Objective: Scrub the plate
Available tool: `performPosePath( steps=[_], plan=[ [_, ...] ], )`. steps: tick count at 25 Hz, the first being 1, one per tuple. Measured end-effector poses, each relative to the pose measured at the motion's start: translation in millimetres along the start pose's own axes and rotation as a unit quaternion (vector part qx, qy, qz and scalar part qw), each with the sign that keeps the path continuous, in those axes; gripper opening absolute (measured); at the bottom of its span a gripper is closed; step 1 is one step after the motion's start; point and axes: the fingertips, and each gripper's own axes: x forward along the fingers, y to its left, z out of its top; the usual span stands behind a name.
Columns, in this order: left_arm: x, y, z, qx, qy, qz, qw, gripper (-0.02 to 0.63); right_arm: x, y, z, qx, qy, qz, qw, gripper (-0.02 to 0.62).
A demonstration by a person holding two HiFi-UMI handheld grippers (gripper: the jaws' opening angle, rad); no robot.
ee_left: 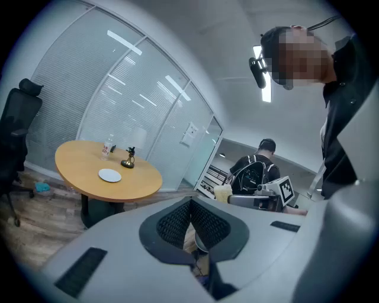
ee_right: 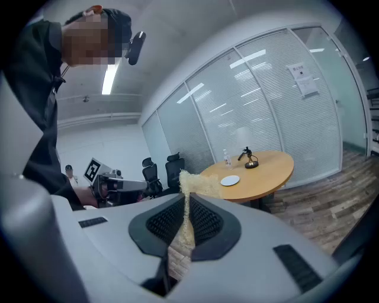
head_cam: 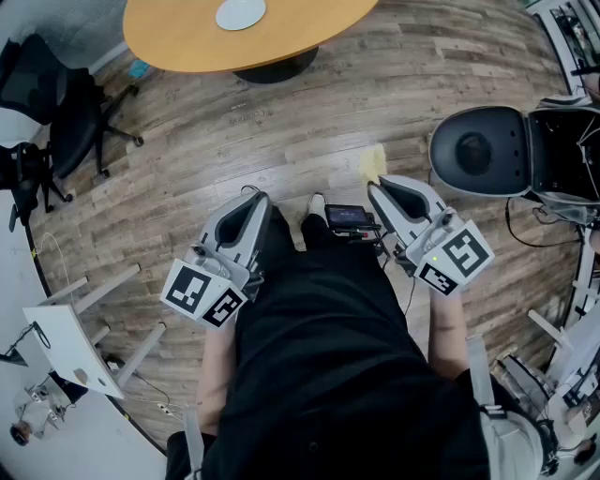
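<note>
Found left gripper (head_cam: 253,199) jaws pressed together with nothing between, right gripper (head_cam: 378,187) clamped on a yellow sponge (head_cam: 372,164), both held low before the person's waist, well apart from the white plate (head_cam: 241,13) lying on the round wooden table (head_cam: 178,42) ahead.

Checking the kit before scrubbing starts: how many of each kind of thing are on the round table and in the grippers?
Plate: 1
Bottle: 1
Small dark ornament on a brass base: 1
Yellow sponge, clamped in the right gripper: 1
Total: 4
</note>
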Motion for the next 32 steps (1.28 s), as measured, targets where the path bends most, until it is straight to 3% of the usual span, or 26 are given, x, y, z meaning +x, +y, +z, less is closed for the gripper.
performPosePath(
  steps=[14,23,32],
  plan=[
    [-11.8,-0.5,-13.2,-0.01,0.005,0.009,0.9999,0.012,-5.7,9.9,-9.2,0.019,0.003,-0.006,1.0,0.035],
    [-1.9,40.2,-10.6,-0.029,0.017,0.016,0.9993,0.012,27.6,-6.1,-2.8,0.032,0.013,-0.02,0.999,0.036],
    [51.7,115.3,44.8,-0.029,0.002,-0.016,0.9995,0.012,101.9,-46.9,64.7,0.011,-0.005,-0.046,0.999,0.037]
  ],
)
